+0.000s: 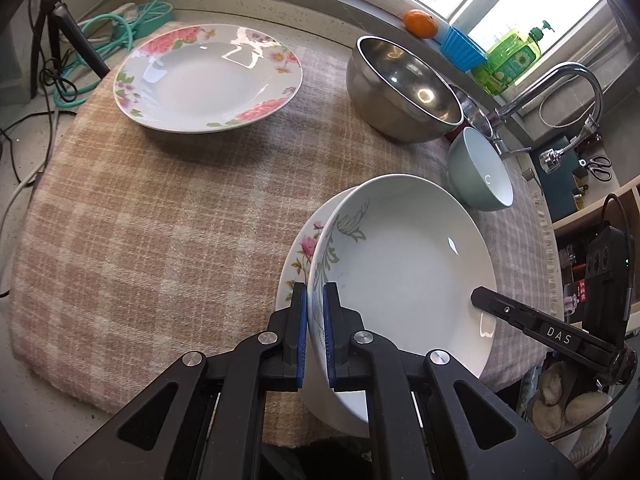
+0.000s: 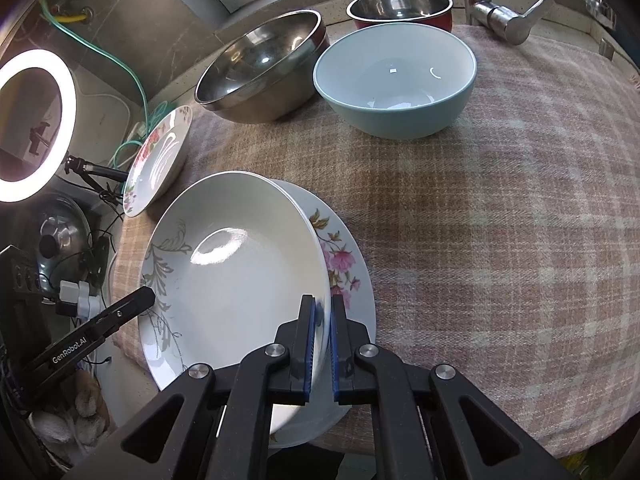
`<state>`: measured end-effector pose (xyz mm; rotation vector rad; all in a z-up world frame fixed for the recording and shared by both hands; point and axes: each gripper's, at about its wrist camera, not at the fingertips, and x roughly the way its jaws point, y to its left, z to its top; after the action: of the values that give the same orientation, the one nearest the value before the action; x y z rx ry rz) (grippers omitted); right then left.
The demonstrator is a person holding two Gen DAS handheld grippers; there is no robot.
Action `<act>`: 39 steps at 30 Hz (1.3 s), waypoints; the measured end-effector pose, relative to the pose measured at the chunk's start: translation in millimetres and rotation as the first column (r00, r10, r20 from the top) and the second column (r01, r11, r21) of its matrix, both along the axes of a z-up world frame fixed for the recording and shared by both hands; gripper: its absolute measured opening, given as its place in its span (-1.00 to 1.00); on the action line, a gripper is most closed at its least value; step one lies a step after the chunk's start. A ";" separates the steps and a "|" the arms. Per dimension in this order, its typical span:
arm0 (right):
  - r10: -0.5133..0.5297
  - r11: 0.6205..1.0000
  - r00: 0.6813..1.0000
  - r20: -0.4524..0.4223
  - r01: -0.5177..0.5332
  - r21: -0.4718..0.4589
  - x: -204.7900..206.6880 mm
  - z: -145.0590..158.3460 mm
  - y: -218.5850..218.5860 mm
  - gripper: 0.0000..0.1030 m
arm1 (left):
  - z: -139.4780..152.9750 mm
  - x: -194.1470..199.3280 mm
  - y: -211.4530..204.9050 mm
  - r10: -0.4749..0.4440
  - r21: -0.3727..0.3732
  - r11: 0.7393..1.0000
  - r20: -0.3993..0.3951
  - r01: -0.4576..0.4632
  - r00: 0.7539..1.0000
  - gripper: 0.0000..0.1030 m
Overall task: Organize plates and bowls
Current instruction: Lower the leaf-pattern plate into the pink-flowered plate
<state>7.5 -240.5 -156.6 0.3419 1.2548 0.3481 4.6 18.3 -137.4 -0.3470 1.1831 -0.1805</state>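
We have both tongs clamped on the same deep white plate [image 1: 400, 272], one on each side of its rim. The left tongs [image 1: 315, 332] pinch the rim on the plate's left edge, blue pads on either face of the wall; the right tongs [image 2: 322, 340] do the same on the opposite edge. The plate sits tilted over a flat flowered plate [image 2: 344, 264] that lies on the checked cloth [image 2: 500, 220] at the near edge of the surface; whether the two plates touch underneath, we cannot tell.

We judge the plate to be glazed ceramic: stiff, fairly heavy, smooth and slick under the pads, and quick to chip if it knocks the plate below. The thin upright rim is the only place to grip, and two opposite holds keep it from swinging.

Further out, a pale blue bowl [image 2: 396, 80] and a steel bowl [image 2: 260, 68] stand at the far side, with a red-sided steel bowl [image 2: 400, 8] behind them by the tap [image 2: 500, 16]. Another flowered plate [image 1: 208, 80] rests well apart at the far left.
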 end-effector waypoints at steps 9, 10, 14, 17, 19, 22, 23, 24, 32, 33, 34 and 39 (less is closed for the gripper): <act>-0.006 1.000 1.000 -0.007 0.006 -0.008 -1.7 -3.8 -2.9 -0.87 | -4.1 0.4 -5.0 -0.017 0.010 1.000 -0.012 0.017 1.000 -0.89; -0.005 1.000 1.000 -0.005 0.005 -0.012 -2.1 -3.7 -2.2 -0.87 | -4.7 0.4 -5.0 -0.017 0.011 1.000 -0.014 0.017 1.000 -0.89; 0.001 1.000 1.000 -0.003 -0.001 -0.018 -2.7 -3.5 -0.9 -0.87 | -5.6 0.0 -4.2 -0.016 0.022 1.000 -0.014 0.016 1.000 -0.89; 0.011 1.000 1.000 0.000 -0.011 -0.028 -2.6 -3.2 4.3 -0.87 | -6.6 0.0 -3.0 -0.012 0.026 1.000 -0.016 0.012 1.000 -0.89; 0.012 0.999 1.000 0.000 -0.012 -0.031 -2.3 -3.4 5.3 -0.87 | -7.8 -0.3 -2.5 -0.012 0.028 1.000 -0.018 0.013 1.000 -0.89; 0.018 0.998 1.000 0.012 -0.018 -0.056 -2.4 -1.8 7.5 -0.85 | -8.4 -0.9 -3.8 -0.016 0.031 0.999 -0.017 0.017 1.000 -0.89; 0.022 0.998 1.000 0.014 -0.021 -0.063 -1.9 -1.5 8.3 -0.83 | -8.6 -1.1 -4.4 -0.019 0.035 0.999 -0.016 0.019 1.000 -0.89; 0.025 0.997 1.000 0.016 -0.024 -0.069 -1.7 -1.0 9.2 -0.82 | -8.7 -0.8 -5.2 -0.023 0.039 0.999 -0.016 0.024 1.000 -0.89; 0.038 0.994 0.999 0.017 -0.036 -0.104 -1.3 0.6 13.7 -0.80 | -8.9 0.0 -6.6 -0.029 0.045 0.999 -0.021 0.029 0.999 -0.89; 0.043 0.993 0.999 0.019 -0.041 -0.112 -1.7 1.1 14.8 -0.80 | -9.2 0.0 -6.7 -0.030 0.046 0.998 -0.021 0.031 0.999 -0.89; 0.047 0.992 0.999 0.022 -0.044 -0.119 -1.6 1.3 17.0 -0.78 | -9.3 0.0 -6.3 -0.031 0.046 0.998 -0.021 0.032 0.999 -0.89; 0.049 0.991 0.999 0.023 -0.046 -0.129 -1.7 1.5 15.9 -0.76 | -9.6 0.1 -7.6 -0.035 0.051 0.998 -0.019 0.036 0.999 -0.89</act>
<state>5.9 -224.6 -155.1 0.1975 1.2542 0.3100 4.8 10.7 -147.0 -0.2832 1.2106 -0.1774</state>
